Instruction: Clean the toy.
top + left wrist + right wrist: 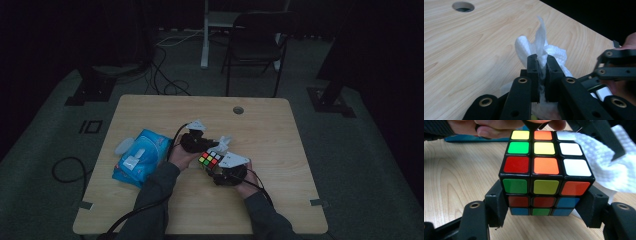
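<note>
A scrambled Rubik's cube [544, 167] sits between the jaws of my right gripper [544, 206], which is shut on its two sides and holds it just above the table. In the high view the cube [210, 160] is at the table's middle, with the right gripper [216, 165] behind it. My left gripper [542, 66] is shut on a crumpled white tissue [557, 53]. That tissue [609, 167] rests against the cube's white side. From above, the left gripper [214, 145] points right, with the tissue [225, 144] just beyond the cube.
A blue pack of wipes [141, 156] lies left of the hands on the wooden table [270, 130]. A cable hole [238, 110] is near the far edge. A chair [255, 45] stands beyond the table, and cables trail over the floor.
</note>
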Demonstrator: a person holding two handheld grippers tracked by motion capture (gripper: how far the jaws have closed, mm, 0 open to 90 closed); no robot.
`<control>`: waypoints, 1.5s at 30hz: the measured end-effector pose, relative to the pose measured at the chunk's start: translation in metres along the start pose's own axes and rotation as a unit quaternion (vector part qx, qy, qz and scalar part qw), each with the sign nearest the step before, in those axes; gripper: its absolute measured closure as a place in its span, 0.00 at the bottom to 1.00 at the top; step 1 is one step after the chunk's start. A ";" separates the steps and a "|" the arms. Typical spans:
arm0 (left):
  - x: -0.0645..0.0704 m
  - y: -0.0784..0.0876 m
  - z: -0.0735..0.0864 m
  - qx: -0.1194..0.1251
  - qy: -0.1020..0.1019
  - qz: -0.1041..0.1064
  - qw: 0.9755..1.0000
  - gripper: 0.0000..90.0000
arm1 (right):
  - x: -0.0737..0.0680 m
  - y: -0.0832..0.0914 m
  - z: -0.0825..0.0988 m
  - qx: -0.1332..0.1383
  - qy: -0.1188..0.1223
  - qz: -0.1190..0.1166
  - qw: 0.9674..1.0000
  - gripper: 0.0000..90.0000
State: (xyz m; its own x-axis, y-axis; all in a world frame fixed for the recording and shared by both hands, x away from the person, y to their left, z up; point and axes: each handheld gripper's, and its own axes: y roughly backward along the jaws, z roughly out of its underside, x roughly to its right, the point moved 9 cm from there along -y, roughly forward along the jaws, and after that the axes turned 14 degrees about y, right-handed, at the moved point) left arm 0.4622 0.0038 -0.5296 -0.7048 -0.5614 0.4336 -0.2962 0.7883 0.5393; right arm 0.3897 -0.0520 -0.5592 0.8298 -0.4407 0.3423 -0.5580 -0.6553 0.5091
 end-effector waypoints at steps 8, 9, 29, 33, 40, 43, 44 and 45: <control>-0.010 -0.001 0.004 -0.008 0.011 -0.008 1.000 0.95 | 0.001 0.001 -0.001 0.004 0.001 0.001 1.000 0.38; -0.010 -0.001 0.005 -0.008 0.013 -0.006 1.000 0.95 | 0.001 0.001 -0.001 0.005 0.001 0.001 1.000 0.38; 0.005 0.010 -0.007 0.013 0.002 0.025 1.000 0.95 | 0.001 -0.001 0.004 -0.006 0.002 0.001 1.000 0.38; 0.001 0.019 -0.009 0.024 0.005 0.017 1.000 0.95 | 0.006 0.002 0.006 -0.004 -0.007 0.009 1.000 0.38; -0.003 0.030 -0.003 0.032 0.005 0.001 0.999 0.95 | 0.013 0.006 0.006 0.001 -0.016 0.022 1.000 0.38; -0.003 0.031 0.003 0.032 0.006 0.001 0.999 0.95 | 0.015 0.007 0.005 0.004 -0.018 0.027 0.999 0.38; -0.002 0.031 0.005 0.031 0.005 0.001 1.000 0.95 | 0.016 0.008 0.005 0.004 -0.018 0.028 0.999 0.38; -0.001 0.031 0.007 0.031 0.005 0.001 1.000 0.95 | 0.016 0.008 0.006 0.004 -0.020 0.029 0.999 0.38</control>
State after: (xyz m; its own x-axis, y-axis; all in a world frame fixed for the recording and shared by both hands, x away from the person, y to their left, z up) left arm 0.4498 0.0307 -0.5182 -0.6991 -0.5619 0.4422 -0.3343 0.8035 0.4925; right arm 0.3988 -0.0677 -0.5540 0.7957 -0.5019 0.3390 -0.6050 -0.6327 0.4834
